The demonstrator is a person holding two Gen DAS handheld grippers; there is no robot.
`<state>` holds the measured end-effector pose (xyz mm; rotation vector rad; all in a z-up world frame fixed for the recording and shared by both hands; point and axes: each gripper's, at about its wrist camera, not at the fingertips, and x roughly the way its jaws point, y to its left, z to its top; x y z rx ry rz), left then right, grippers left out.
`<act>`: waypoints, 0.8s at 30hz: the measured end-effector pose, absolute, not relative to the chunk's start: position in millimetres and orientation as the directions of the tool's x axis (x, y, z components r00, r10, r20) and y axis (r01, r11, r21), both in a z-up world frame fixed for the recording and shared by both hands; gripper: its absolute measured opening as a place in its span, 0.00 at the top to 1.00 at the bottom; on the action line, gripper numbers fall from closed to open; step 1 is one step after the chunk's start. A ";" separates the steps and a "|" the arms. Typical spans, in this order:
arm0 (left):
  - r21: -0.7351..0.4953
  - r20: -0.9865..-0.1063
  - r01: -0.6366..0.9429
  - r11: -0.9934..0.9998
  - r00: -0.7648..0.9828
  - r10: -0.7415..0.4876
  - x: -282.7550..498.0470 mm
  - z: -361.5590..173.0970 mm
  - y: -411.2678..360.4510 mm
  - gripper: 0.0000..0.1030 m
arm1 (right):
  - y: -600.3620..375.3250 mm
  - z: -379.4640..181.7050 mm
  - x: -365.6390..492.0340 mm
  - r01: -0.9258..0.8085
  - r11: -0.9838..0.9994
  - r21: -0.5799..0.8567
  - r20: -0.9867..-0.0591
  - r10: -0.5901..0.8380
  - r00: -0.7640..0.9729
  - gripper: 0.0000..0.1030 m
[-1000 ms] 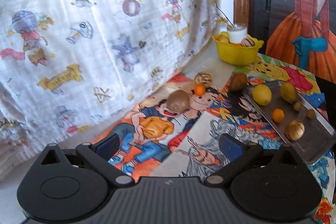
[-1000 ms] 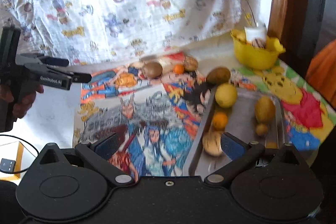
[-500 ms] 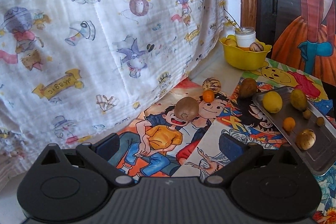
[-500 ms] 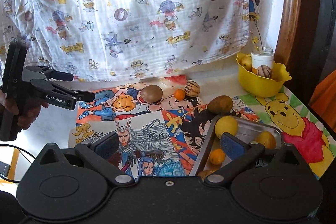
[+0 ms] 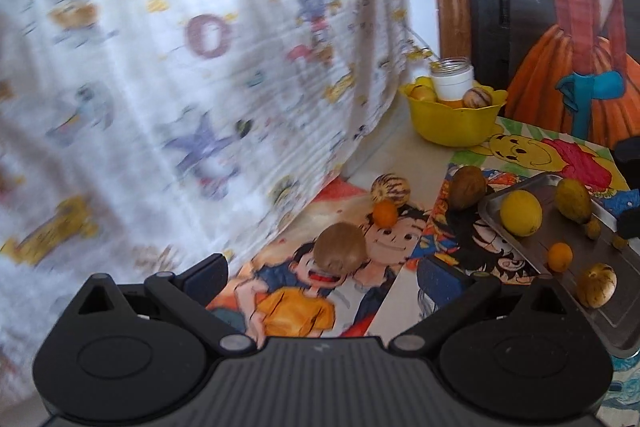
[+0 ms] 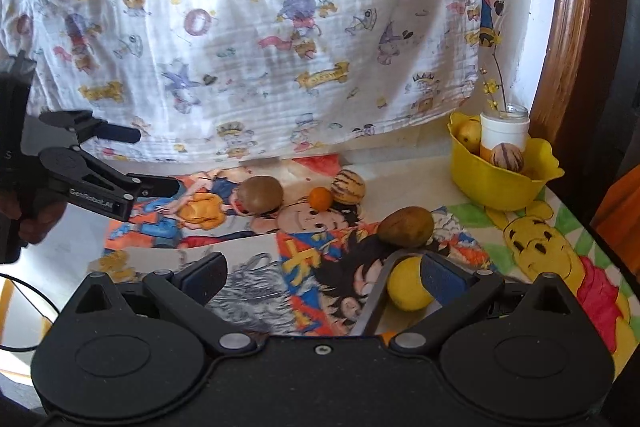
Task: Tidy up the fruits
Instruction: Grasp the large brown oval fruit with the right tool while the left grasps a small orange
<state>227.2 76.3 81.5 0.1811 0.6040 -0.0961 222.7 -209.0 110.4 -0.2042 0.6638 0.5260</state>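
A round brown fruit (image 5: pixel 340 247) lies on the cartoon mat just ahead of my open left gripper (image 5: pixel 322 277), in line with the gap between its fingers. Behind it sit a small orange (image 5: pixel 385 213) and a striped melon (image 5: pixel 390 189). An oval brown fruit (image 5: pixel 468 187) rests against the metal tray (image 5: pixel 624 307), which holds a lemon (image 5: pixel 520 213), a small orange (image 5: pixel 559 256) and several other fruits. My right gripper (image 6: pixel 324 277) is open and empty above the tray's near corner (image 6: pixel 380 291), its right finger in front of the lemon (image 6: pixel 406 289). The left gripper (image 6: pixel 156 161) shows at the left.
A yellow bowl (image 6: pixel 500 183) at the back right holds a white jar (image 6: pixel 504 131) and fruit. A printed white cloth (image 6: pixel 280 47) hangs along the back. A wooden frame (image 6: pixel 568 27) stands at the right. A hand (image 6: pixel 36 223) holds the left gripper.
My left gripper has moved forward towards the round brown fruit. My right gripper has risen and tilted up off the tray, so most of the tray has dropped out of its view. Both stay open.
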 end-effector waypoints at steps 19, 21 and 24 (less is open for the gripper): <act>0.228 -0.620 0.391 0.892 0.764 -0.176 349.4 30.8 21.8 0.00 | -232.9 37.6 358.0 -0.580 0.809 -0.100 -0.677 0.372 0.635 0.01; 0.217 -0.634 0.388 0.896 0.754 -0.173 360.5 23.9 19.5 0.00 | -231.4 29.6 369.5 -0.579 0.810 -0.095 -0.686 0.369 0.628 0.01; 0.208 -0.650 0.388 0.898 0.741 -0.170 374.5 16.4 15.9 0.02 | -227.5 17.5 383.4 -0.591 0.801 -0.090 -0.698 0.373 0.611 0.01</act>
